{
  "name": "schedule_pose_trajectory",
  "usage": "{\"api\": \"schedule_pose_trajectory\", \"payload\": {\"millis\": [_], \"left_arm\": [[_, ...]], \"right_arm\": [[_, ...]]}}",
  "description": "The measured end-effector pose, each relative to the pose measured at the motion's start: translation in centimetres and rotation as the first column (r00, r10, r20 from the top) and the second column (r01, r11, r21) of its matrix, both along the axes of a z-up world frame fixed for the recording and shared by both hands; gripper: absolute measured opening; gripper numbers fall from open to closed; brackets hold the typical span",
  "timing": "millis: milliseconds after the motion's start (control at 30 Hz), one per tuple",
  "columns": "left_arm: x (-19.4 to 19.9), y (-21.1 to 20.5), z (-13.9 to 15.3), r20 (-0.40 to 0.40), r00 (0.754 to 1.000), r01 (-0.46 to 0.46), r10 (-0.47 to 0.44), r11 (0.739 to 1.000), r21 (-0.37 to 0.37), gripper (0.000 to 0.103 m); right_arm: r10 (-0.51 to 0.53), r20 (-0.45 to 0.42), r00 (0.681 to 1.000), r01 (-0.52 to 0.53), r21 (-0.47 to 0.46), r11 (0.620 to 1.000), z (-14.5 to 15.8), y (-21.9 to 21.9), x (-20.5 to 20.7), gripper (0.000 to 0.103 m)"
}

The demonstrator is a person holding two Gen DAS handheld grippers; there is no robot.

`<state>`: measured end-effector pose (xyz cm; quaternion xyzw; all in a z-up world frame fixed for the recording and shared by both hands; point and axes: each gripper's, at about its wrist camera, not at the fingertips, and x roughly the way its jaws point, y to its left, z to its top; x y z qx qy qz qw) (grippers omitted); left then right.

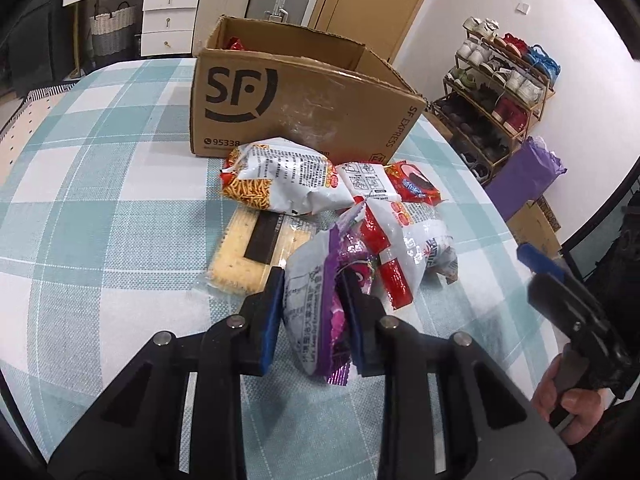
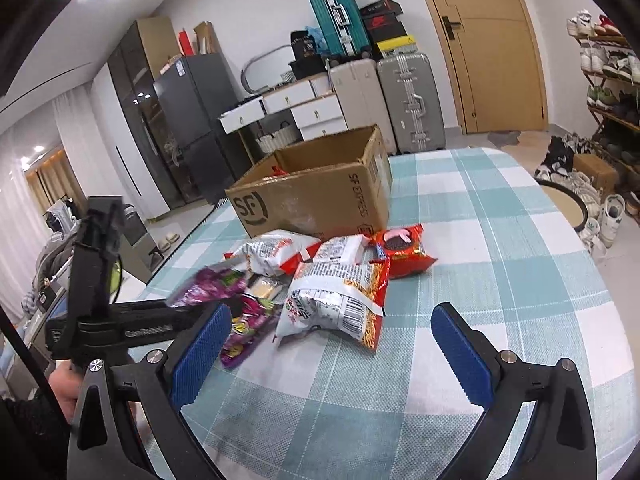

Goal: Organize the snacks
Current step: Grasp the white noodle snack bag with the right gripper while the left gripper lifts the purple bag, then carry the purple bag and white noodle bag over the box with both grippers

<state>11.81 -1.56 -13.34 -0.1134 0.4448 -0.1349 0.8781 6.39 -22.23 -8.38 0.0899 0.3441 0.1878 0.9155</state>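
Observation:
My left gripper [image 1: 316, 312] is shut on a purple-and-white snack bag [image 1: 316, 300] and holds it just above the checked table; it shows blurred in the right wrist view [image 2: 208, 284]. Ahead lies a pile: a white-and-red noodle-snack bag [image 1: 280, 180], a cracker pack [image 1: 256, 248], a red cookie pack [image 1: 416, 186] and another white-and-red bag [image 1: 408, 248]. An open SF cardboard box [image 1: 304, 96] stands behind the pile, with a red pack inside. My right gripper [image 2: 332, 344] is open and empty, just before a white-and-red bag [image 2: 340, 300]. A second purple bag [image 2: 248, 324] lies by its left finger.
The table [image 2: 500, 240] has a teal-and-white checked cloth. A shoe rack [image 1: 500, 92] and a purple bag [image 1: 524, 176] stand beyond the table's right edge. Suitcases [image 2: 408, 100], white drawers and a door are behind the box.

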Motion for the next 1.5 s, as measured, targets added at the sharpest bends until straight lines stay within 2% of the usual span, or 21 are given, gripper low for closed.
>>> {"api": "schedule_pose_trajectory", "payload": {"millis": [233, 367, 733, 967, 1200, 1267, 1300, 1333, 1500], "left_arm": [[-1.3, 3.2, 0.8, 0.005, 1.000, -0.030, 0.031, 0.997, -0.077, 0.025], [-1.6, 5.2, 0.8, 0.005, 0.998, -0.068, 0.069, 0.993, -0.094, 0.025], [-3.3, 8.2, 1.3, 0.021, 0.991, -0.128, 0.129, 0.990, -0.058, 0.025], [-3.9, 8.9, 1.9, 0.037, 0.985, -0.167, 0.168, 0.986, -0.028, 0.025], [-4.6, 9.4, 2.5, 0.053, 0.982, -0.181, 0.181, 0.983, -0.014, 0.025], [-4.7, 9.6, 2.6, 0.056, 0.981, -0.185, 0.185, 0.983, -0.015, 0.025], [-4.9, 9.6, 2.6, 0.057, 0.981, -0.186, 0.187, 0.982, -0.011, 0.025], [-5.0, 9.6, 2.7, 0.059, 0.980, -0.190, 0.191, 0.982, -0.009, 0.025], [-5.5, 9.7, 3.0, 0.064, 0.977, -0.201, 0.201, 0.980, -0.009, 0.025]], "right_arm": [[0.010, -0.077, 0.997, -0.011, -0.009, 1.000, -1.0, 0.8, 1.8, 0.102], [0.029, -0.124, 0.992, -0.030, -0.006, 1.000, -1.7, 1.7, 3.7, 0.102], [0.060, -0.177, 0.982, -0.067, -0.037, 0.997, -3.5, 4.4, 6.8, 0.102], [0.051, -0.196, 0.979, -0.075, -0.118, 0.990, -4.1, 6.1, 8.1, 0.102], [0.051, -0.205, 0.977, -0.082, -0.145, 0.986, -4.6, 6.9, 8.8, 0.101], [0.042, -0.215, 0.976, -0.079, -0.169, 0.982, -4.9, 7.1, 8.9, 0.096], [0.038, -0.227, 0.973, -0.081, -0.179, 0.980, -5.1, 7.1, 9.1, 0.085], [0.036, -0.237, 0.971, -0.082, -0.184, 0.980, -5.4, 7.1, 9.2, 0.080], [0.060, -0.250, 0.966, -0.100, -0.150, 0.984, -5.8, 6.6, 9.0, 0.071]]}}
